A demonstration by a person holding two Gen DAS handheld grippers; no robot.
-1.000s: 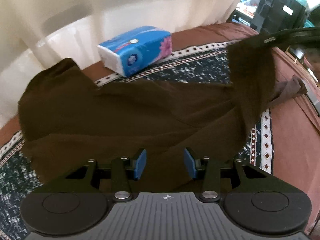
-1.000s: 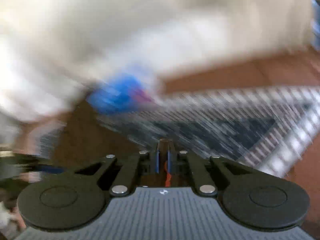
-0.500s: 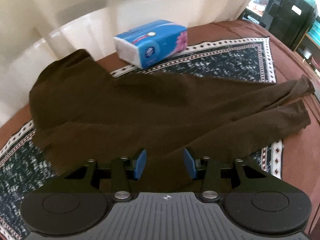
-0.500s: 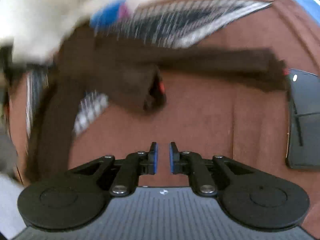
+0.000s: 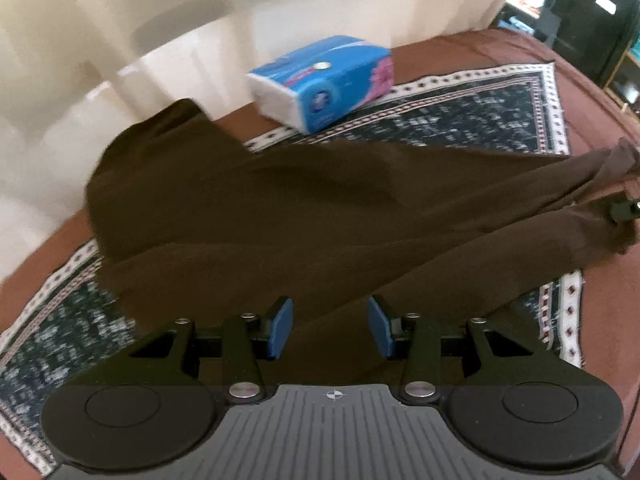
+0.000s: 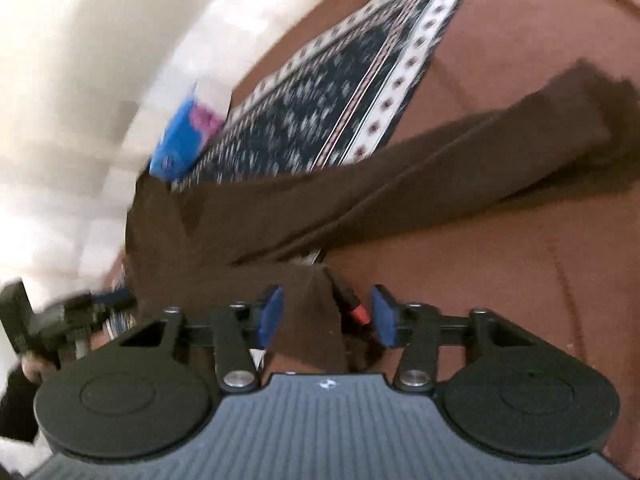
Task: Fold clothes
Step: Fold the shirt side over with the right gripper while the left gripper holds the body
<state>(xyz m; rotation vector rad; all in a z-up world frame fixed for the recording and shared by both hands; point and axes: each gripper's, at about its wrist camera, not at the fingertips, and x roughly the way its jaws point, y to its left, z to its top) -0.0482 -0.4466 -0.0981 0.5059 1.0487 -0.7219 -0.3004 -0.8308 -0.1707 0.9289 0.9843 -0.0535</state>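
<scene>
The left gripper (image 5: 330, 330) stands with its blue pads (image 5: 280, 330) spread wide, grasping nothing; the brown garment (image 5: 304, 216) lies flat below and ahead of the gap. The right gripper (image 6: 327, 316) is likewise released, its pads (image 6: 269, 316) parted, with a fold of the same brown garment (image 6: 312, 320) rising between them and a small red-tipped piece beside it; whether the cloth touches either pad cannot be told through the motion blur.

The garment sprawls across a patterned mat (image 5: 472, 116) with a white diamond border, which lies on a reddish-brown cover (image 5: 600, 320). Two long tubular parts of the garment run out to the right, past the mat's edge and onto the bare cover, where their ends lie side by side near a small dark object (image 5: 624, 210). The garment's far left corner overhangs the mat toward the pale curtain (image 5: 120, 20).

Bare mat shows to the left of the left gripper and beyond the garment on the right; bare cover lies open to the right of the right gripper.

A blue tissue pack (image 5: 324, 80) sits at the mat's far edge, just beyond the garment, with a pink flower print and a round emblem; its lettering is too blurred to read. In the right wrist view a hand (image 6: 36, 364) grips the other tool at the lower left.
</scene>
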